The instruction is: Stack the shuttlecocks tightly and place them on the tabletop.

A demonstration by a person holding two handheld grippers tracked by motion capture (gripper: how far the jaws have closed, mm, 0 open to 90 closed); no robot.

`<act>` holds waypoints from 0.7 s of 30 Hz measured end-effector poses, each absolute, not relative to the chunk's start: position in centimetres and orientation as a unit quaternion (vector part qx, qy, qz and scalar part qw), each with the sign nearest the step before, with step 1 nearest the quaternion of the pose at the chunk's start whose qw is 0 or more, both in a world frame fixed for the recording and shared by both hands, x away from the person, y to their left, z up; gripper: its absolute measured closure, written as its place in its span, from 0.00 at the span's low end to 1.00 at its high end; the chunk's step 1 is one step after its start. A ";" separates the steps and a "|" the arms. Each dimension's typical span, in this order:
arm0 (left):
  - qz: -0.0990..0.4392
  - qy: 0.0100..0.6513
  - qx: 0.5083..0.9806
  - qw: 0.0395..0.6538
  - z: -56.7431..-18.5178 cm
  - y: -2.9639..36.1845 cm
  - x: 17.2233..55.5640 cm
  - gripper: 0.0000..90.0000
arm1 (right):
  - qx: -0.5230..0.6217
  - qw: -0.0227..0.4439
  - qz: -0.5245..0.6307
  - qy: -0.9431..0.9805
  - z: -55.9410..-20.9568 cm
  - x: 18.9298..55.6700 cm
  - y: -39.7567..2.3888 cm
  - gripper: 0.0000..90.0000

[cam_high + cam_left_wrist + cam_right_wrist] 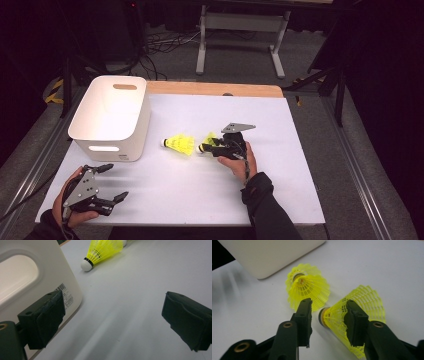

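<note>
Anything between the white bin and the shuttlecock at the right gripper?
Yes: in the high view a second shuttlecock lies between the bin and the near shuttlecock.

Black gripper (209,146), dark sleeve (267,210).

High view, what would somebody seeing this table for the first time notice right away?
The two bright yellow shuttlecocks stand out, lying mid-table: one free, the other shuttlecock between the parted jaws of the right gripper, not yet clamped. Next comes the white bin at the table's left rear, with the left gripper open and holding nothing near the front left edge.
</note>
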State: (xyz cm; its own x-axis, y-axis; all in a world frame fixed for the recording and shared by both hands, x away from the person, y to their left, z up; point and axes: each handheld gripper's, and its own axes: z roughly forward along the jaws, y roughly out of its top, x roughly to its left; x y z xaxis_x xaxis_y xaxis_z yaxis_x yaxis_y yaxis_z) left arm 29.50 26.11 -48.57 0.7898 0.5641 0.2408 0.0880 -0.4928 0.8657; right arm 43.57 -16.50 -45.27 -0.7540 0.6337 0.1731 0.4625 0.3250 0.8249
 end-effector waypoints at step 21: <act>0.257 0.187 0.832 0.454 -48.7 25.7 29.4 0.06 | 0.286 0.105 0.399 0.865 -46.1 41.1 -19.3 0.58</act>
State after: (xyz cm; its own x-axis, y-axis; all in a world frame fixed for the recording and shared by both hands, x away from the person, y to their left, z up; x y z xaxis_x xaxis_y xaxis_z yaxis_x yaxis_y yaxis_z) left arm 29.37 25.73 -48.68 0.7980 0.5453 0.2568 0.0788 -0.5168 0.8525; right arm 41.10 -19.31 -46.09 -0.8143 0.5785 0.0470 0.4114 0.5182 0.7498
